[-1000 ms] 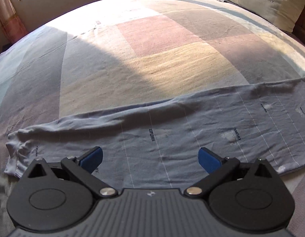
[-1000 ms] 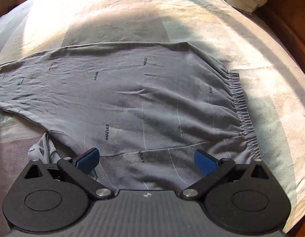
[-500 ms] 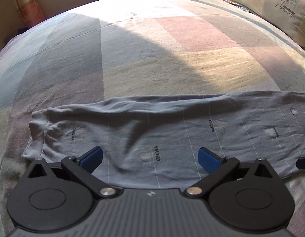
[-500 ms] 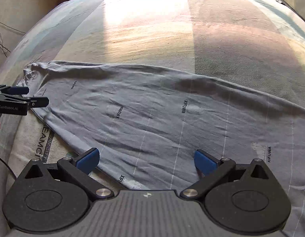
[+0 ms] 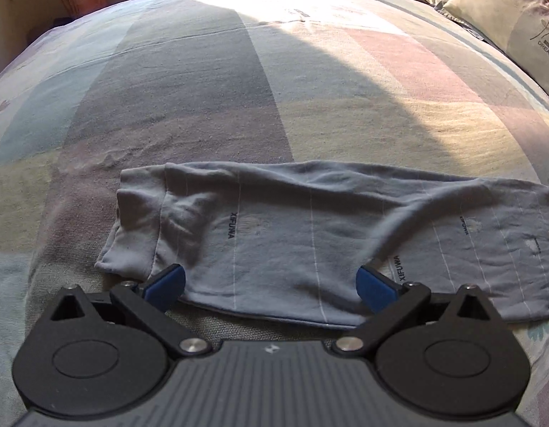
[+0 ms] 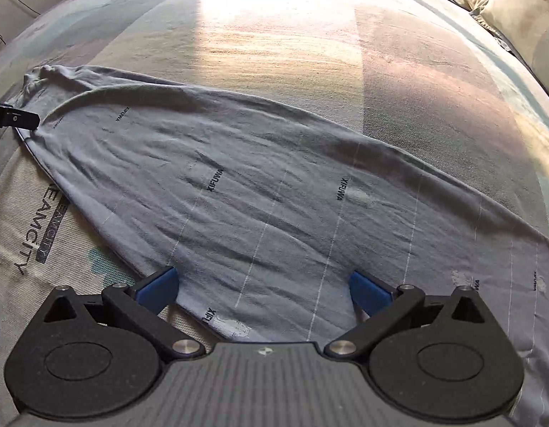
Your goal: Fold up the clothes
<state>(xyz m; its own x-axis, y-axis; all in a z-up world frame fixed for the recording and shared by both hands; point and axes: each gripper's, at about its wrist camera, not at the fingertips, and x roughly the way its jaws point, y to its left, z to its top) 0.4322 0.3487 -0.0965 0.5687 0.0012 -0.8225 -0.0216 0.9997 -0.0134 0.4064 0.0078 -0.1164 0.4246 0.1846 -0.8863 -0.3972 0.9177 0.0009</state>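
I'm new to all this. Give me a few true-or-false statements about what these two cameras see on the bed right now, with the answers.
1. The grey trousers lie spread flat on the bed. True.
2. The left gripper is clamped shut on the cloth. False: its blue pads stand wide apart, at the trousers' near edge by the leg cuff.
3. The right gripper is open. True.
4. The trousers are plain, with no lettering. False: "XIFUWA" is printed in several places.
5. A pillow sits at the far right of the bed. True.
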